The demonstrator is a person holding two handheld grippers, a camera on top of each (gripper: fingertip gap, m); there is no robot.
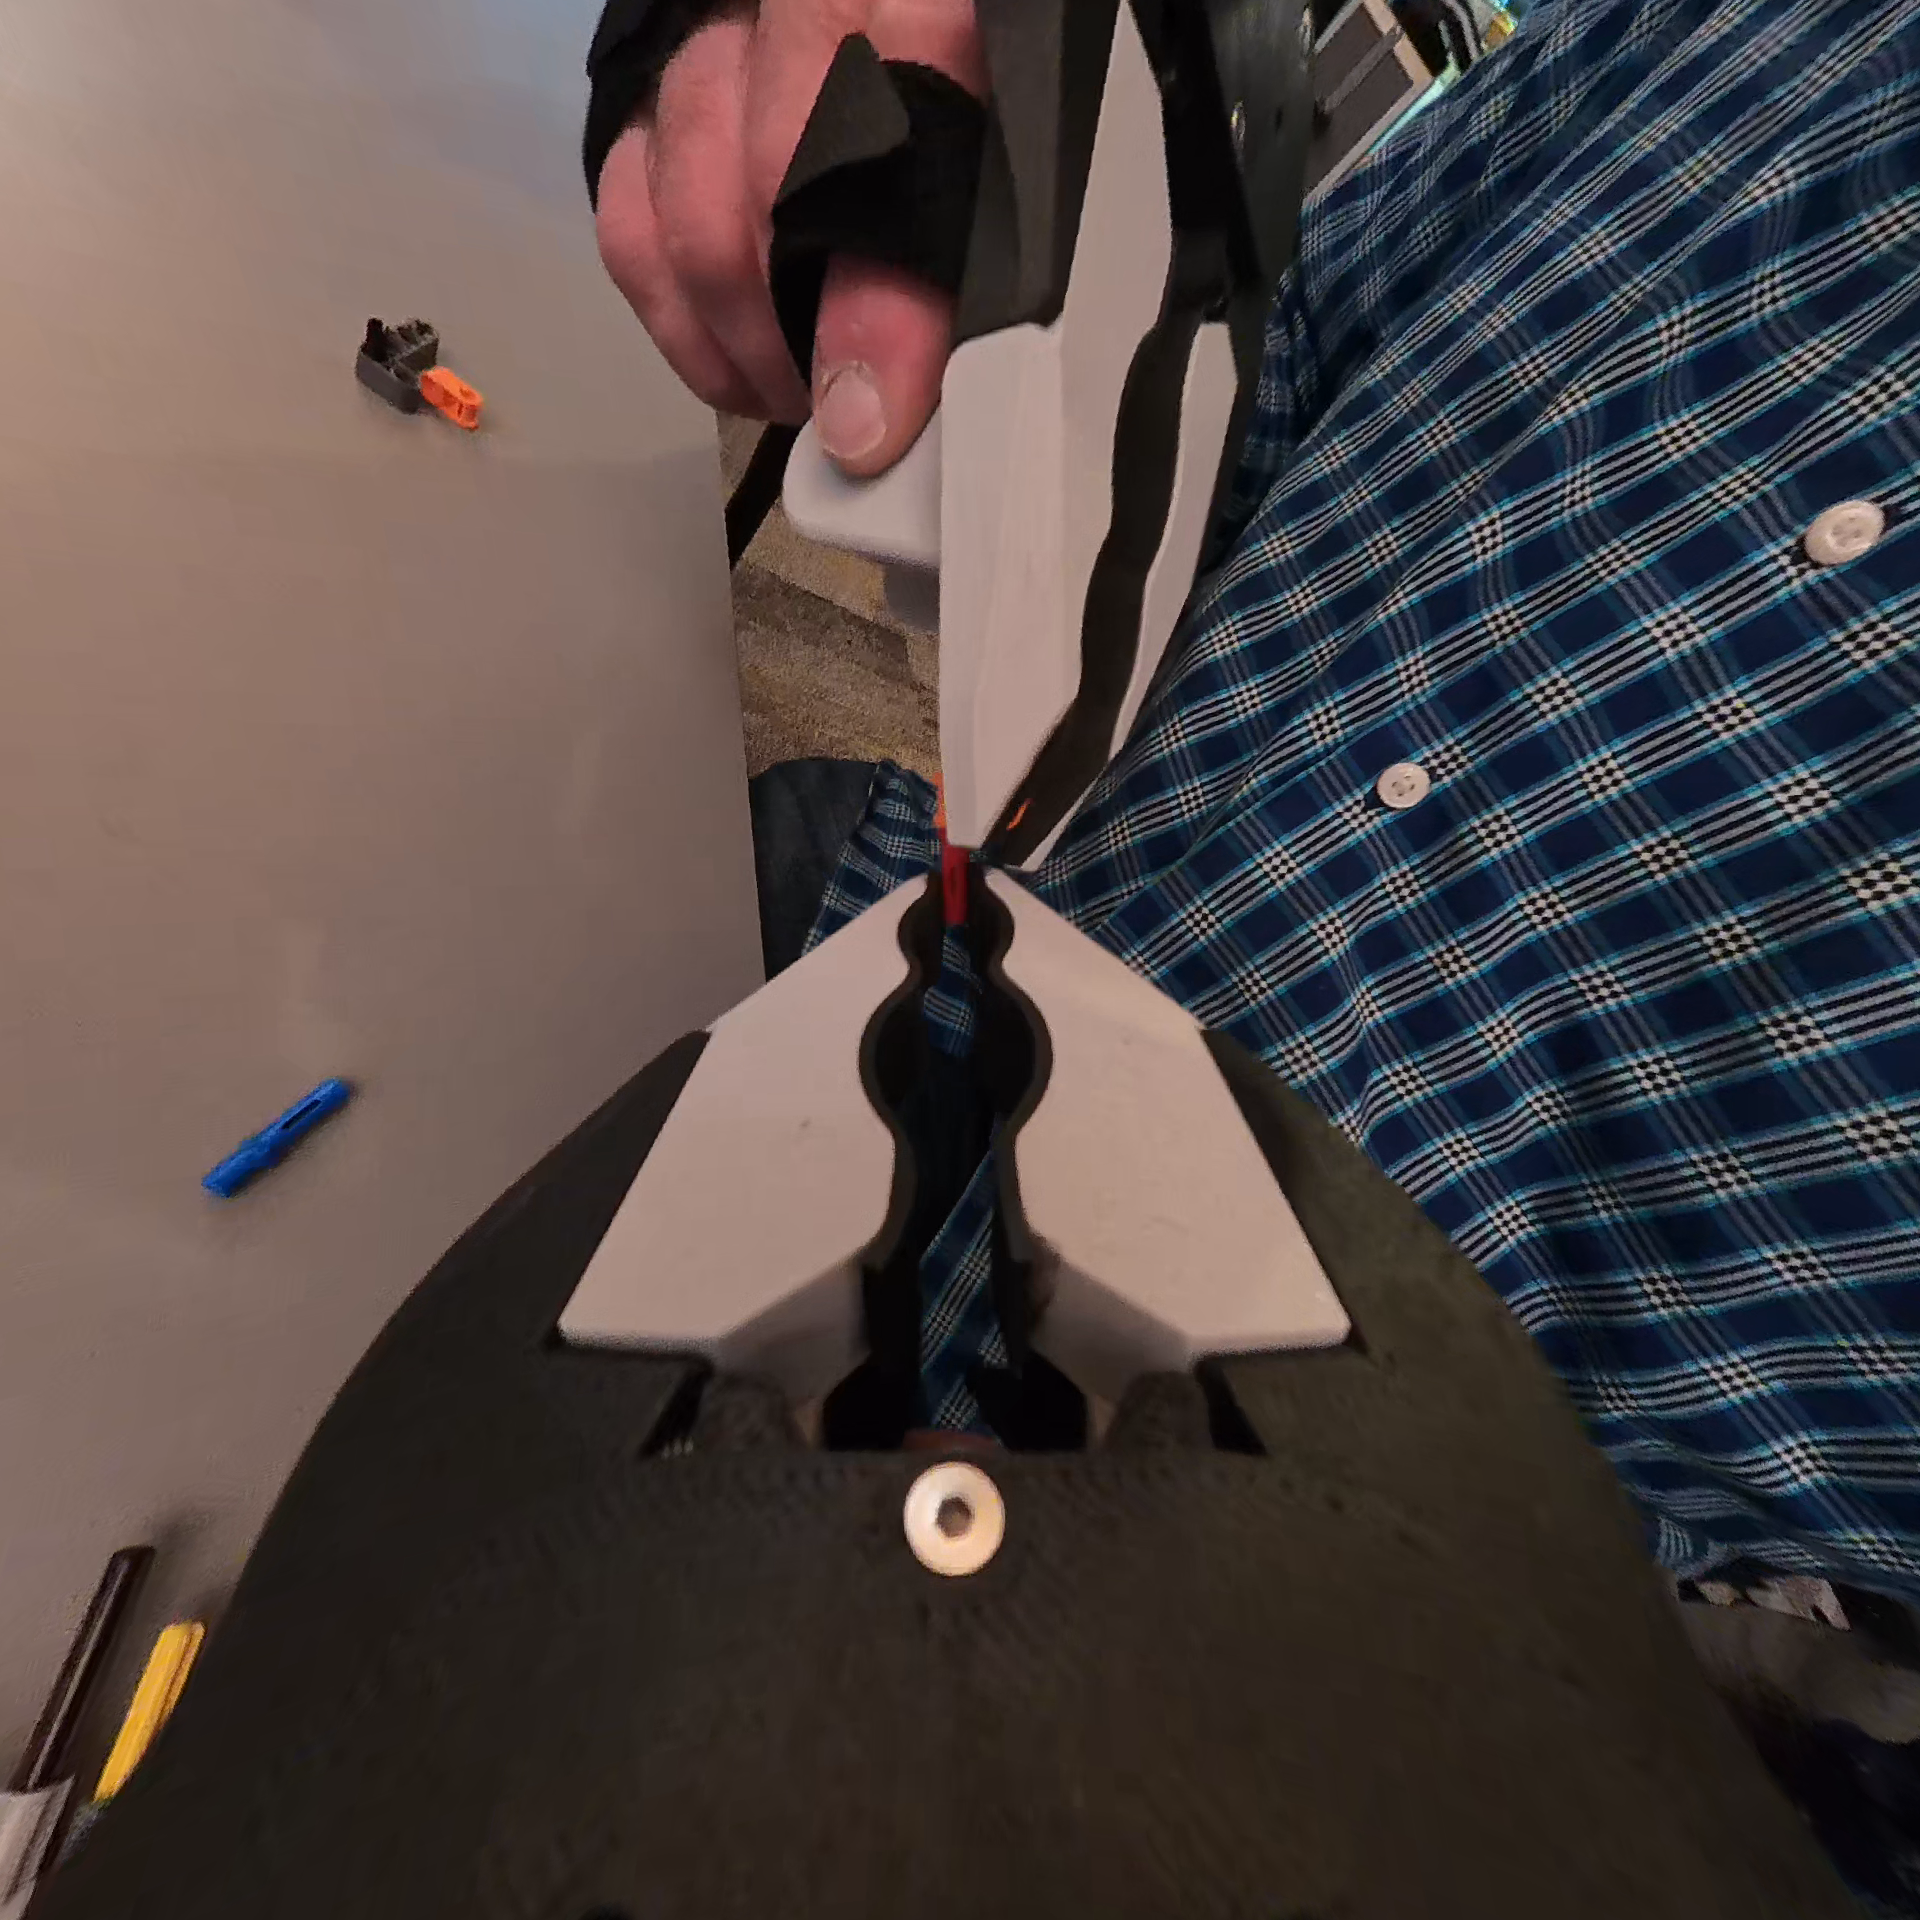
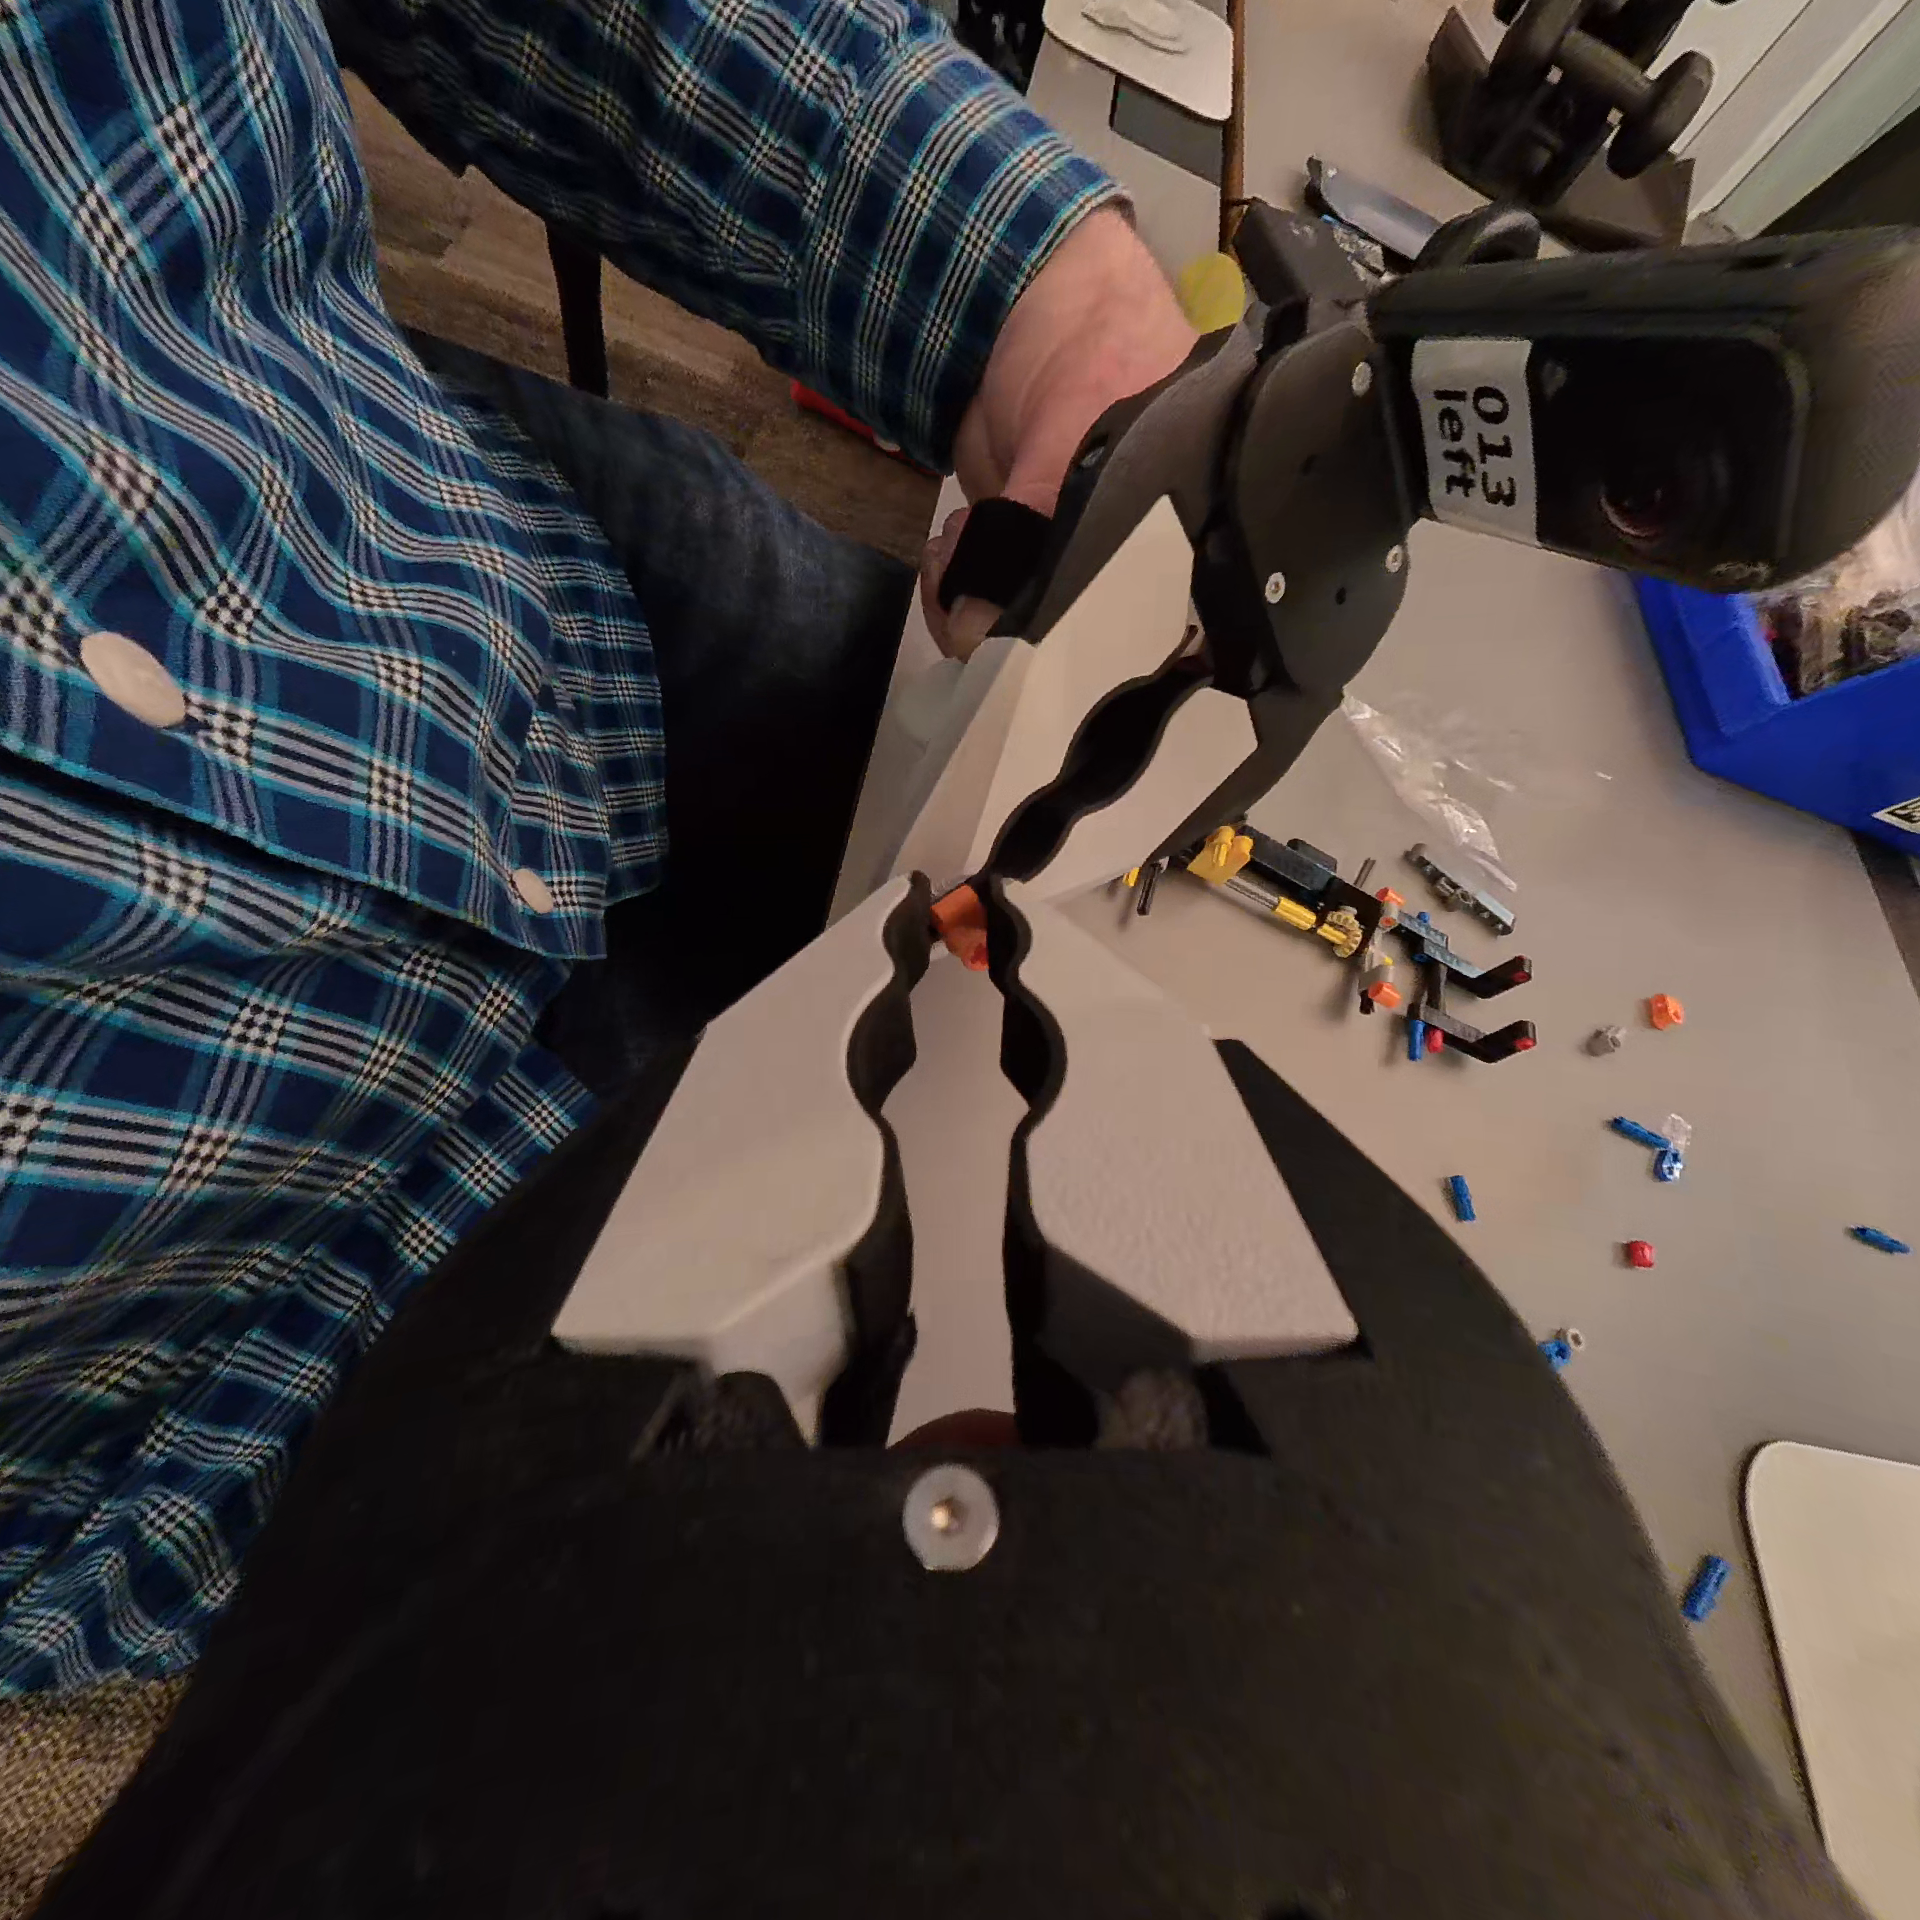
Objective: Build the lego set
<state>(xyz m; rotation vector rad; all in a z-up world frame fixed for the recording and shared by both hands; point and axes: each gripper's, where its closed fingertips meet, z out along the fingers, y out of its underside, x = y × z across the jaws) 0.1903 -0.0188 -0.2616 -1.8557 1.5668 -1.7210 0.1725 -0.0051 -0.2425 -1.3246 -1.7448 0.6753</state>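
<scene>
Joining two tiny pieces in mid-air off the table edge looks like the step in hand: a red pin [image 1: 954,891] is pinched at the tip of the left gripper [image 1: 956,883], jaws nearly closed on it, and an orange connector [image 2: 958,923] sits clamped at the tip of the right gripper [image 2: 951,914], jaws narrow.

Tips meet nose to nose. Next move, I'd judge: line up pin w/ the connector hole and push straight, w/o twisting, since both grips are at the very tips and could slip.

Right wrist view alone shows the part-built model [image 2: 1340,925] at 2 o'clock, loose bits around it, a blue bin [image 2: 1745,717] further at 2. Left wrist view alone shows a blue pin [image 1: 275,1136] at 9 o'clock, and a grey-orange sub-assy [image 1: 416,372] at 10.
</scene>
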